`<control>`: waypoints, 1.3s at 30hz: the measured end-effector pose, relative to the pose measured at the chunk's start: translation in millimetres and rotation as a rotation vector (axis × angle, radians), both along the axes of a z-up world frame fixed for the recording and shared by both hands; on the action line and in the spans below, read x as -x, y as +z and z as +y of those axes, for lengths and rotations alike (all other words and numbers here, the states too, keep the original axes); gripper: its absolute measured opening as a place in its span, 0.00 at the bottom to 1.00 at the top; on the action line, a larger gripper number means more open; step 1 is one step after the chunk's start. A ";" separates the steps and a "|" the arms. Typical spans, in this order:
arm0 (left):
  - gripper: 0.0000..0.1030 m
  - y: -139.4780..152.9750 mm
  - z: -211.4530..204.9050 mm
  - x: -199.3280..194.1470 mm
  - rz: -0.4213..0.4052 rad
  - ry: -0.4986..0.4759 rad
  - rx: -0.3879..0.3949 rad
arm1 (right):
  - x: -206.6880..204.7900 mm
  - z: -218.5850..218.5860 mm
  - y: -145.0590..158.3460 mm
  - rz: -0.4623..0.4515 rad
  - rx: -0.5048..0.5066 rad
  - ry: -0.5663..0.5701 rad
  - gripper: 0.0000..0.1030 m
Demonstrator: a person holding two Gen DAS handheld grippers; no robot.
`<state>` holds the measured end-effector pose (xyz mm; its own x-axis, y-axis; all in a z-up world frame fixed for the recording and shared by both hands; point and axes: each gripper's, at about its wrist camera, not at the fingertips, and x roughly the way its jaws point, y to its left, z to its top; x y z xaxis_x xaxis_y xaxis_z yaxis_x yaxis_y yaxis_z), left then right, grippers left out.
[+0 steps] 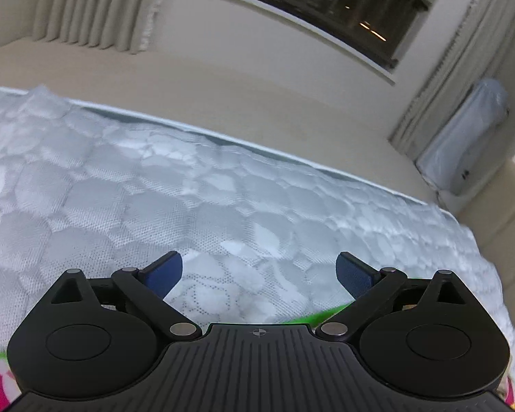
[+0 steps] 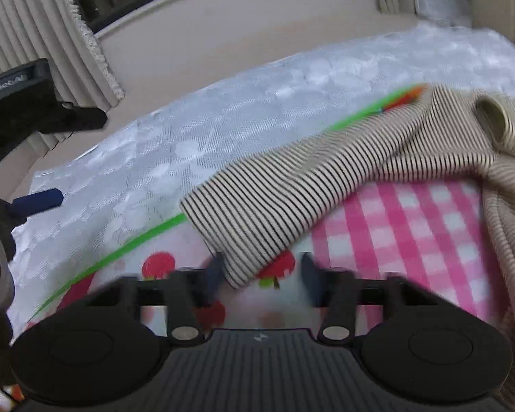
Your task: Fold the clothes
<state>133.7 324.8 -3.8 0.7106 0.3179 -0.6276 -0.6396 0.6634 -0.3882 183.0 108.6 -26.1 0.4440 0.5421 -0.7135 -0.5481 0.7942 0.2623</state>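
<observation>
Striped sweater point(image 2: 326, 171) lies crumpled on the pink checked blanket point(image 2: 412, 226) spread over the quilted mattress point(image 2: 189, 137), with one sleeve reaching toward you. Your right tongs point(image 2: 261, 274) stand partly open, the sleeve cuff point(image 2: 247, 261) just at the inner face of the left finger and not yet pinched. Slide forward so the cuff sits fully between both pads, then close on both layers of knit without catching the blanket beneath. Your left tongs point(image 1: 259, 271) are wide apart and empty, over bare mattress well away from the garment. Bring them to the sweater's body to pin it before you draw the sleeve across.
</observation>
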 end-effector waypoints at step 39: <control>1.00 -49.5 -195.5 -147.2 0.112 -0.633 0.107 | -119.3 -372.3 88.9 -0.337 0.273 -0.426 0.31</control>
